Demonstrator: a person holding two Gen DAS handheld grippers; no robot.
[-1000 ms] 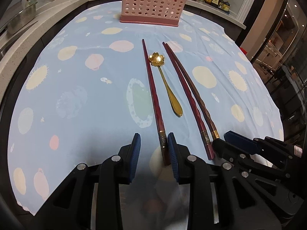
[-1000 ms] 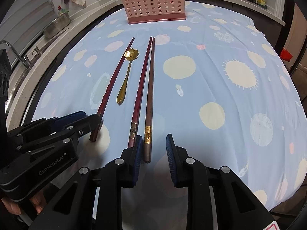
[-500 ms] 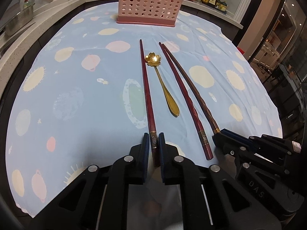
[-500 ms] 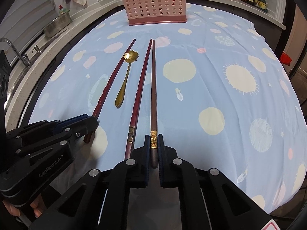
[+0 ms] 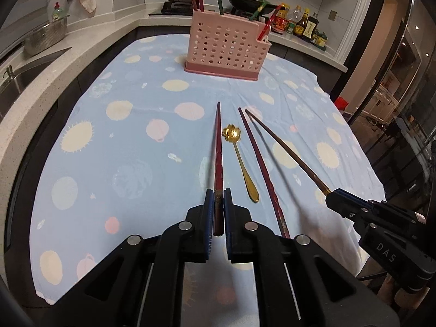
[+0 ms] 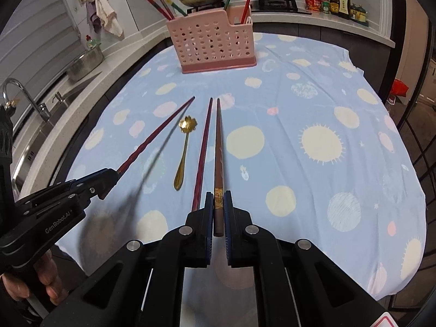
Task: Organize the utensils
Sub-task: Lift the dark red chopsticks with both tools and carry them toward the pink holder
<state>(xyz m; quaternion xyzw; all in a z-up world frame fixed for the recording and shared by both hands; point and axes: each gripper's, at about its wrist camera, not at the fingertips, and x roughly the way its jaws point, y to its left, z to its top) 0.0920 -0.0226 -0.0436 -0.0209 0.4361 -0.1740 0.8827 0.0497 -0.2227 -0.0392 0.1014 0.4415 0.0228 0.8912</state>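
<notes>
My jaws are pinched on chopstick butts: left gripper (image 5: 216, 212) on the red chopstick (image 5: 218, 163), right gripper (image 6: 217, 212) on the brown chopstick (image 6: 218, 158), tips seemingly clear of the bench, aimed at the pink holder (image 6: 215, 46). The gold spoon (image 6: 183, 152) and a third chopstick (image 6: 203, 147) lie flat.

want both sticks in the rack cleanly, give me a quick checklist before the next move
1. Left gripper jaws shut on the dark red chopstick: ok.
2. Right gripper jaws shut on the brown gold-banded chopstick: ok.
3. Both sticks lifted clear of the blue spotted cloth: ok, shadows fall apart from them.
4. Gold flower-bowl spoon and remaining red chopstick undisturbed: ok.
5. Free slot in the pink perforated plastic rack: cannot tell.
</notes>
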